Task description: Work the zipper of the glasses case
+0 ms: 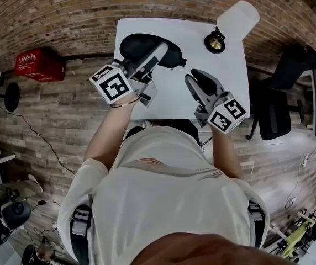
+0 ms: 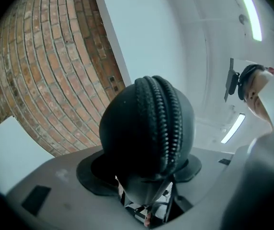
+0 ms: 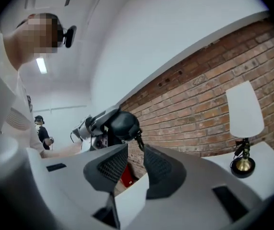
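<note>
My left gripper is shut on the black oval glasses case and holds it lifted over the white table. In the left gripper view the case fills the space between the pads, and its closed zipper runs over the top. My right gripper sits just right of the case with its jaws narrowly open and nothing between them. From the right gripper view the case lies ahead of the tips, and its zipper pull dangles toward them.
A small lamp with a white shade and brass base stands at the table's far right corner. A red box sits on the wooden floor to the left. A black chair is on the right. A person stands in the background.
</note>
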Action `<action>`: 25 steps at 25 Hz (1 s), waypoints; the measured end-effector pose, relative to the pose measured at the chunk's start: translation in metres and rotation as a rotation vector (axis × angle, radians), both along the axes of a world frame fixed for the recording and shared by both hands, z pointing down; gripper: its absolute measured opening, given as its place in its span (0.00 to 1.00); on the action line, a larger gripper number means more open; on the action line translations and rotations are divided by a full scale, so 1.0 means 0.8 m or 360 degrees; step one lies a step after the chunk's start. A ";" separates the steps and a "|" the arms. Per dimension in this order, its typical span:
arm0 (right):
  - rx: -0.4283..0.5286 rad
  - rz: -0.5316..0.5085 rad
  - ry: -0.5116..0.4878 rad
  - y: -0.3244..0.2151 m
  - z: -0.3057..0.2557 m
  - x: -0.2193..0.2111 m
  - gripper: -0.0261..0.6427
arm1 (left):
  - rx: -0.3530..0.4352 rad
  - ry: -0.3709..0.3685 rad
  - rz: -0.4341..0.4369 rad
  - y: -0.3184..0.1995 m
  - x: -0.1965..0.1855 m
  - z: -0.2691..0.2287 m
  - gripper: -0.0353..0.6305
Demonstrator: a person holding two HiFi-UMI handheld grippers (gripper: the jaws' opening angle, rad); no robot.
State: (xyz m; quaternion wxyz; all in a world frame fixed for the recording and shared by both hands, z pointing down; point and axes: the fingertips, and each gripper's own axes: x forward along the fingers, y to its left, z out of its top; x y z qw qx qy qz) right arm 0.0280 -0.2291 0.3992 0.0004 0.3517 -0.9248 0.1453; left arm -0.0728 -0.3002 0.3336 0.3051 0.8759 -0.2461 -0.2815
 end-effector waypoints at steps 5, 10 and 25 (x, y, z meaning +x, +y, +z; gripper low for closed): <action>0.0083 0.0023 0.0216 -0.001 0.011 -0.034 0.21 | -0.0039 -0.0022 -0.0033 -0.005 0.009 0.003 0.46; 0.0128 0.0034 0.0335 -0.011 0.015 -0.053 0.20 | -0.0065 -0.0036 -0.0037 -0.006 0.014 0.008 0.46; 0.0180 0.0119 0.0510 -0.024 0.022 -0.046 0.12 | -0.0057 -0.0084 -0.0075 -0.002 0.004 0.013 0.45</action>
